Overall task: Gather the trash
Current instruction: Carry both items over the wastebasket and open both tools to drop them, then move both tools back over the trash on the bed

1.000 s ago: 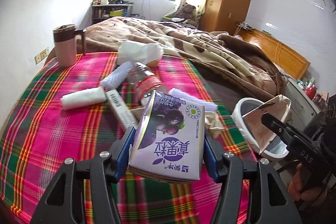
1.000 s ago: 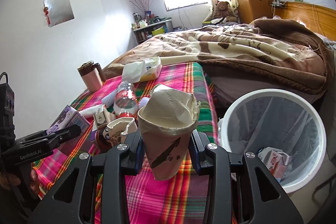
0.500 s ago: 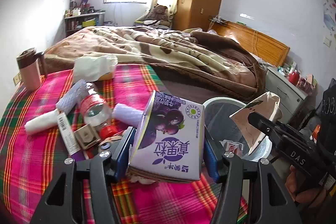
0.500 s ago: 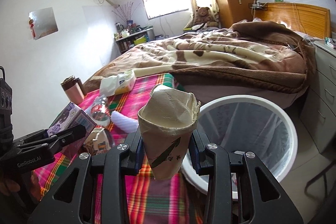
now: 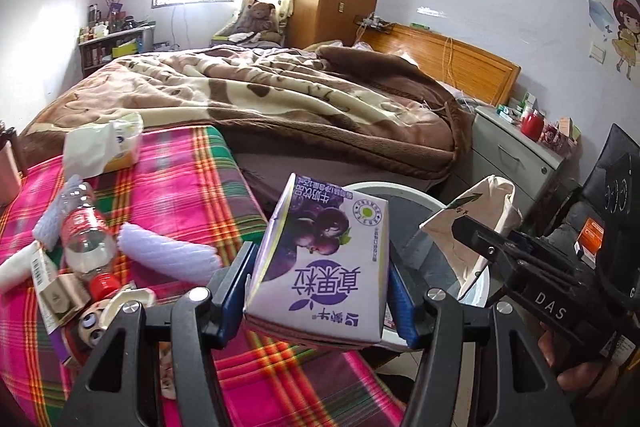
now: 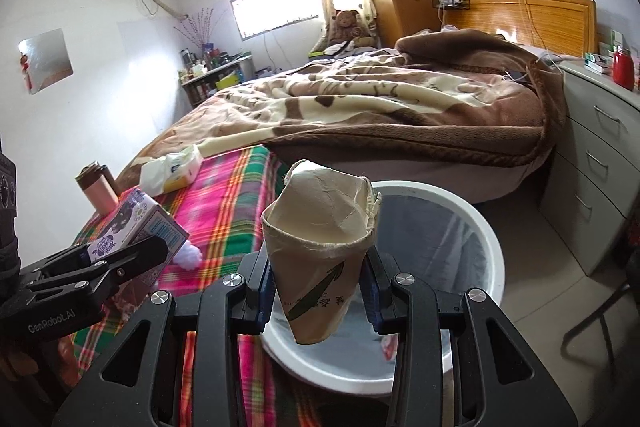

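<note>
My left gripper (image 5: 320,291) pinches the purple milk carton (image 5: 320,255) by its flat sides, centre frame; probably empty, light, dentable. My right gripper (image 6: 318,291) squeezes the crumpled paper cup (image 6: 320,247), soft, over the white bin (image 6: 490,247) lower centre.

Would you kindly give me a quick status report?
Left gripper shut on milk carton. Right gripper shut on paper cup. White bin ahead, nothing in between.
</note>
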A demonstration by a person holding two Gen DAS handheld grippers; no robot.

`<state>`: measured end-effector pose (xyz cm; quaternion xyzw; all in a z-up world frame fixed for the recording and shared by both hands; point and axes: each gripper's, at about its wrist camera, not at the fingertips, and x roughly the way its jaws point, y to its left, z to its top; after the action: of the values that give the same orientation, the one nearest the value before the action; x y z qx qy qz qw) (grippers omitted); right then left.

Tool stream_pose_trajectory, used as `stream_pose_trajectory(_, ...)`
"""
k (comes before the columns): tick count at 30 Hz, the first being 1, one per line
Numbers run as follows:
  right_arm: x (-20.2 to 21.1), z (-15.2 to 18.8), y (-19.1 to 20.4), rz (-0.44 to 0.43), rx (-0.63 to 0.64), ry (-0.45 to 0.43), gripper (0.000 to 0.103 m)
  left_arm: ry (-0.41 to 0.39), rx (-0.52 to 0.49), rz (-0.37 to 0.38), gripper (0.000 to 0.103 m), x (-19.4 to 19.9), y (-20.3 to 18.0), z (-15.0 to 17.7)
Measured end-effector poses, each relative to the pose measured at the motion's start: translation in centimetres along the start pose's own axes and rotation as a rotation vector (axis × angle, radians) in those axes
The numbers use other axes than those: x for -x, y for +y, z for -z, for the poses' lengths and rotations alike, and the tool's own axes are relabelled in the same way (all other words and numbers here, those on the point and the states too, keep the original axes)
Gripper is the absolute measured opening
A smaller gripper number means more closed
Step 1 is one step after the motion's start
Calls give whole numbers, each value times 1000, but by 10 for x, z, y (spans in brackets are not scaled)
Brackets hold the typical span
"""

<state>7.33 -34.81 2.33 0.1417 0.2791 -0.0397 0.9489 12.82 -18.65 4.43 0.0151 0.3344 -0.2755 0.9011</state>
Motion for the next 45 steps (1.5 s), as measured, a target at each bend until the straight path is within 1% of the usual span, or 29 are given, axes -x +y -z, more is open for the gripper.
stream_pose_trajectory(5, -5, 1, -12, 30, -7, 20, 38, 10, -31, 27, 62, -12, -19, -2)
stream_pose_trajectory(13, -11, 0, -28, 63, -15, 45, 38, 33, -57, 36, 62, -30, -35, -3)
stream_pose_trajectory(16, -13, 1, -33, 73, -22, 54, 38, 48, -59, 37, 62, -37, -37, -2)
stream_pose_trajectory(21, -17, 4, -37, 77, -32, 69, 38, 79, -28, 43, 62, -46, -33, -1)
stream_pose_trajectory(25, -20, 6, -38, 77, -24, 85, 38, 83, -22, 37, 62, -46, -32, 0)
stream_pose_trajectory(28, -23, 6, -38, 87, -17, 100, 41, 83, -22, 37, 64, -45, -31, 1)
stream_pose_trajectory(30, -23, 6, -38, 92, -17, 106, 45, 86, -17, 41, 67, -45, -30, 3)
stream_pose_trajectory(32, -23, 7, -38, 95, -20, 109, 59, 89, -17, 36, 67, -43, -29, 4)
stream_pose_trajectory(33, -23, 8, -38, 95, -20, 110, 61, 89, -18, 33, 67, -42, -29, 5)
stream_pose_trajectory(42, -13, 7, -25, 82, -14, 88, 61, 61, 5, 26, 71, -23, -16, 7)
stream_pose_trajectory(45, -9, 7, -16, 72, 1, 77, 61, 50, 7, 8, 71, -14, -10, 10)
